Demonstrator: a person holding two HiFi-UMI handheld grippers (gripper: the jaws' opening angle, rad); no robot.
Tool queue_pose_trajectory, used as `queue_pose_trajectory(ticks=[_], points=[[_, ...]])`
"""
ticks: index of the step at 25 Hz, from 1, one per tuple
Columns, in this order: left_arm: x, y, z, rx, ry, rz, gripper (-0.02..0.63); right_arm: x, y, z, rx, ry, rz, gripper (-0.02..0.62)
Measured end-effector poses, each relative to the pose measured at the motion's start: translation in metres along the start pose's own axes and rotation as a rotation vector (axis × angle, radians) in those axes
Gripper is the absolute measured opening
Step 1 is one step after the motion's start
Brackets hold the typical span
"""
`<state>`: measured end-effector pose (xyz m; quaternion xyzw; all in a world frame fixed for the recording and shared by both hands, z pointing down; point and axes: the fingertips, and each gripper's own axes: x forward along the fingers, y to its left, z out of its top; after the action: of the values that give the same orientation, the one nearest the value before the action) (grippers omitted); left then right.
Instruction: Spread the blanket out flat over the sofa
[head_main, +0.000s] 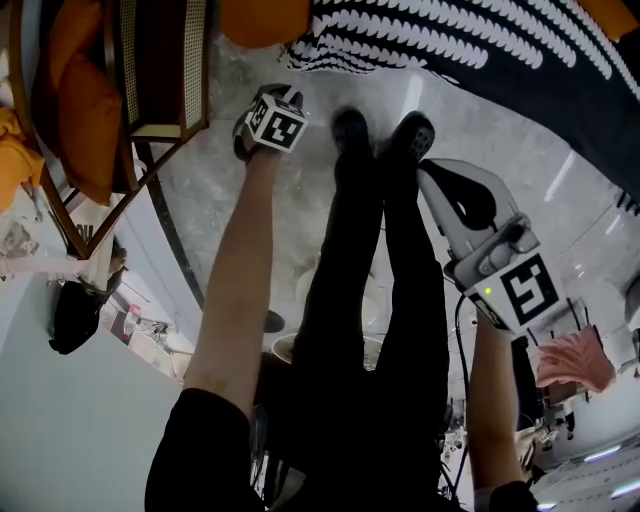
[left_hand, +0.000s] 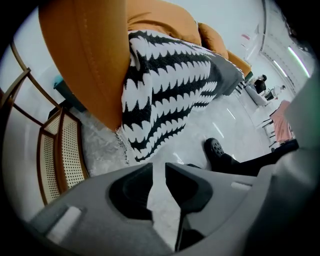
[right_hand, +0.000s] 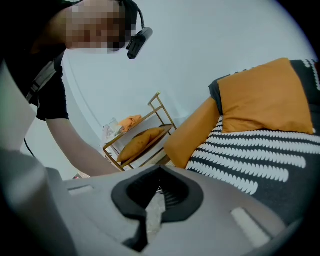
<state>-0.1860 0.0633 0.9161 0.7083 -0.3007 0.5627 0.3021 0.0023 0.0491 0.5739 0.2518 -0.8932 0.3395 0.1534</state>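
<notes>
Now, left tool (left_hand: 159, 167) slightly apart and empty, right tool (right_hand: 159, 168) together, both off the blanket (left_hand: 170, 90).

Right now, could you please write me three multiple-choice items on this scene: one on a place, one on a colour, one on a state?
1. Where does the black-and-white zigzag knitted blanket lie?
A) in a laundry basket
B) draped over the orange upholstered sofa
C) on a bed

2. What colour is the long soft cushion on the gold wire shelf?
A) orange
B) blue
C) green

3. How do the left gripper's jaws stand?
A) shut on the blanket
B) apart, nothing between them
C) shut on a cushion

Answers: 1 B, it hangs down the sofa's front; 2 A, the right gripper view shows it; 3 B, pale floor shows through the gap.
</notes>
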Motion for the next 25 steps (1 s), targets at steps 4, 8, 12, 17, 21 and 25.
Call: queue_pose_trajectory(ticks=[4, 8, 12, 17, 21, 25], points=[[-0.028, -0.012, 0.008, -0.013, -0.022, -0.004, 0.080, -0.012, 0.014, 0.013, -0.017, 0.008, -0.002, 0.003], [-0.062, -0.026, 0.022, -0.005, -0.057, -0.008, 0.080, -0.028, 0.028, 0.032, -0.069, 0.008, -0.012, 0.003], [-0.107, -0.037, 0.035, -0.004, -0.101, -0.002, 0.080, -0.049, 0.049, 0.061, -0.079, -0.012, -0.023, 0.003], [-0.170, -0.050, 0.059, 0.009, -0.196, 0.005, 0.080, -0.080, 0.076, 0.086, -0.088, -0.030, -0.046, 0.003], [-0.218, -0.056, 0.086, 0.040, -0.256, 0.011, 0.071, -0.099, 0.094, 0.105, -0.109, -0.044, -0.057, 0.003], [-0.276, -0.059, 0.121, 0.062, -0.352, 0.025, 0.063, -0.120, 0.105, 0.134, -0.154, -0.067, -0.089, 0.003]])
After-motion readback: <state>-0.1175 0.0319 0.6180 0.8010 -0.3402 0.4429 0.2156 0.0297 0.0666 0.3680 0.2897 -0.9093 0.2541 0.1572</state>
